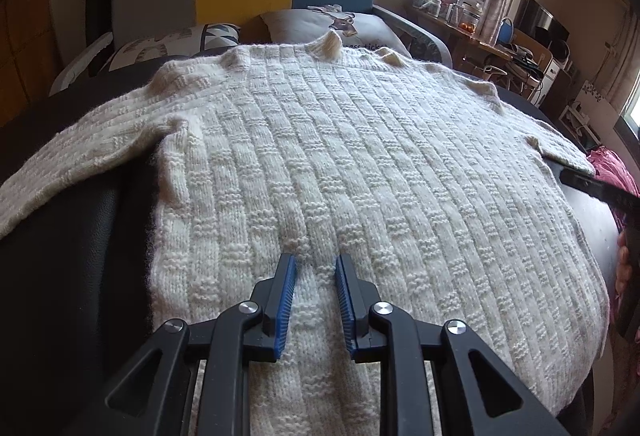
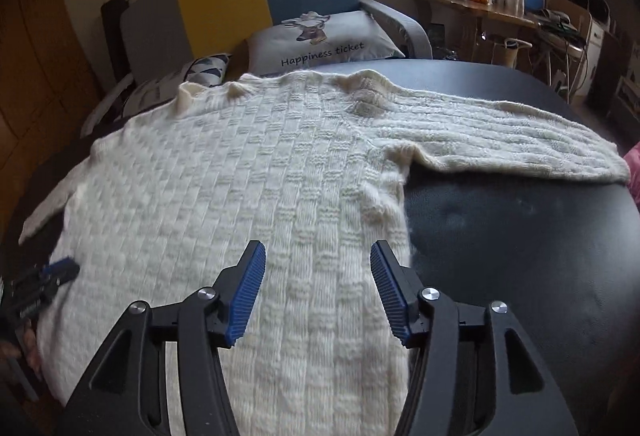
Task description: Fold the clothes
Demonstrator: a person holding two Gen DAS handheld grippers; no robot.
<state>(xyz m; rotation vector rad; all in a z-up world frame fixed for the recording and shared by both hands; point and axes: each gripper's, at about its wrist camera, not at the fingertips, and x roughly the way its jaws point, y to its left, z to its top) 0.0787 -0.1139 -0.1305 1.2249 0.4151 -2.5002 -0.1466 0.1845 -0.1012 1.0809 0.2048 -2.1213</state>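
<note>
left wrist view: my left gripper [image 1: 315, 264] sits over the sweater [image 1: 360, 163] near its hem, jaws parted a little with knit between them, nothing clamped. right gripper [image 2: 318, 252] is spread wide above the sweater's right side edge. bare black table [image 2: 520, 236] lies beside that edge. one sleeve [image 2: 500, 139] reaches right. cushion [image 2: 320, 43] sits beyond the collar.

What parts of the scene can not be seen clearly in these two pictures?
- Sweater hem: hidden under the left gripper in the left wrist view, and under the right gripper in the right wrist view.
- Left sleeve end: blurred at the right wrist view's edge.
- Items on the side table: too small to identify.
- Pillow text: cut off by the collar in the left wrist view.
</note>
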